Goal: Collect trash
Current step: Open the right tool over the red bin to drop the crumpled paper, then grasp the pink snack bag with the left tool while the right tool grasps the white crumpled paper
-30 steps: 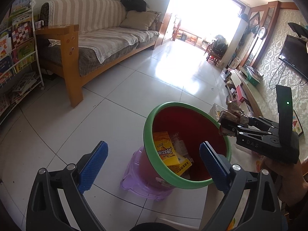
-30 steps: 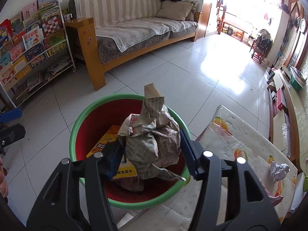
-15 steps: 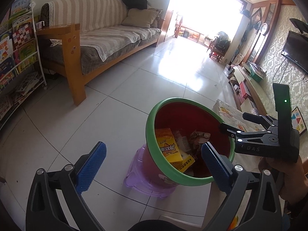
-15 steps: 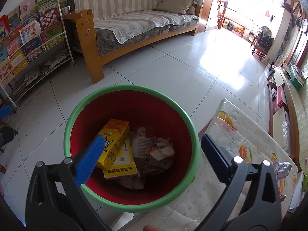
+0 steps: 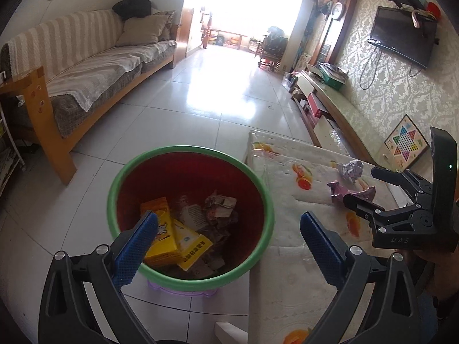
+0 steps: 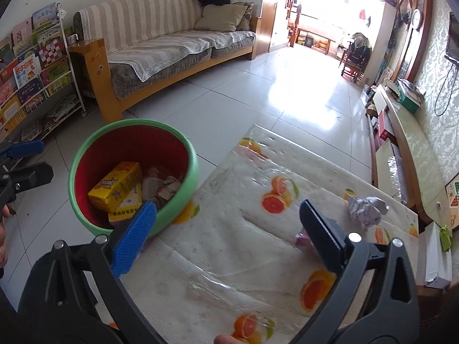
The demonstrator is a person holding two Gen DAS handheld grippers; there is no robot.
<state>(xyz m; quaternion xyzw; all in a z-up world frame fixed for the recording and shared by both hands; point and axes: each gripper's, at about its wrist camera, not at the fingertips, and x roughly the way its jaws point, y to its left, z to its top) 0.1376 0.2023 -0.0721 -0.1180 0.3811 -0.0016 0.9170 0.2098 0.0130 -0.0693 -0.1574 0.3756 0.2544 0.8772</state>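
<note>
Trash, a crumpled silver wad (image 6: 367, 210) and a pink wrapper (image 5: 351, 190), lies on the far right part of the desk (image 6: 229, 246), which is covered by a cloth printed with orange slices. The right hand-held gripper (image 6: 226, 235) hangs over the desk with its blue-padded fingers spread wide and nothing between them; in its own view the pink wrapper peeks out just beside the right finger. The left hand-held gripper (image 5: 225, 239) is likewise released and empty, poised above the red bin (image 5: 189, 218), whose green rim touches the desk's left edge. Inside the bin lie a yellow box (image 5: 162, 235), a second yellow-and-white packet (image 5: 192, 245) and crumpled paper (image 5: 219, 205). A striped sofa (image 6: 172, 43) stands at the far left.
</note>
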